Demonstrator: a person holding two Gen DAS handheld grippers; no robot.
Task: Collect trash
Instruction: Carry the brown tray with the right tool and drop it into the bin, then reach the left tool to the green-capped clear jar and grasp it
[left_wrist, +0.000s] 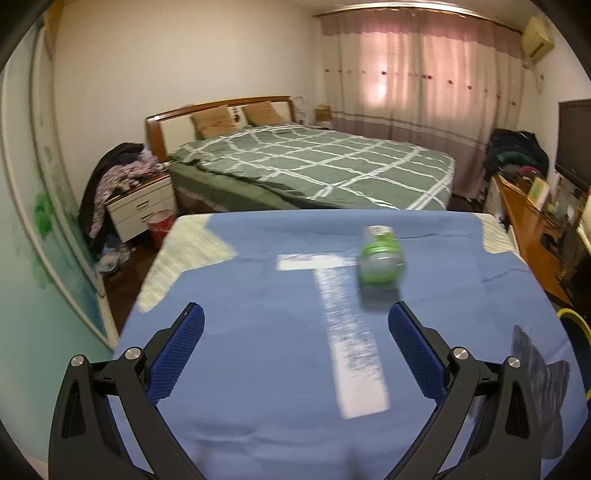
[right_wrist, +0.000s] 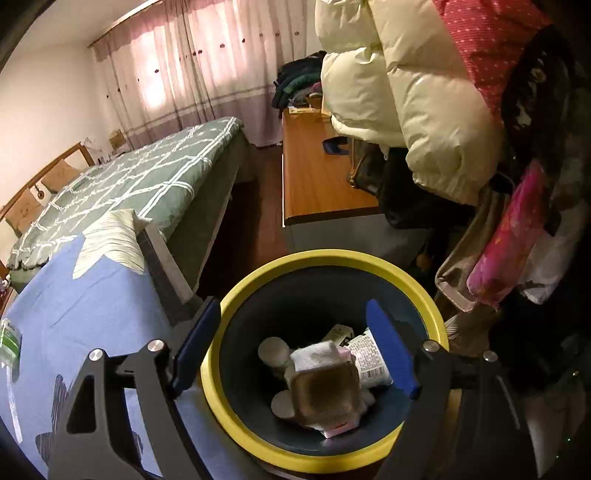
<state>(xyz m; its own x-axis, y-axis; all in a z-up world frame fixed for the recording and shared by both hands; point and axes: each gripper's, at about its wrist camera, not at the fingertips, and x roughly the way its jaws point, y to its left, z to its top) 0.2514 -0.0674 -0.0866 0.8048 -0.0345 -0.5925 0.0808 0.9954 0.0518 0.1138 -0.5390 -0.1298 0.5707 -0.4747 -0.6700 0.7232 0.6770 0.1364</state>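
Note:
A green and clear plastic bottle (left_wrist: 380, 258) lies on the blue tablecloth (left_wrist: 258, 332), just beyond my left gripper's right fingertip. My left gripper (left_wrist: 295, 314) is open and empty above the cloth. My right gripper (right_wrist: 291, 314) is open and empty, hovering over a dark bin with a yellow rim (right_wrist: 236, 417). Inside the bin lie a brown-topped carton (right_wrist: 325, 395), a printed wrapper (right_wrist: 369, 358) and round lids (right_wrist: 273, 350). The bottle's edge also shows in the right wrist view (right_wrist: 9, 339).
White tape forms a T (left_wrist: 347, 339) on the cloth. A bed (left_wrist: 314, 166) stands beyond the table. A red bin (left_wrist: 160, 225) sits by the nightstand. A wooden cabinet (right_wrist: 317, 177) and hanging coats (right_wrist: 406, 92) are by the yellow-rimmed bin.

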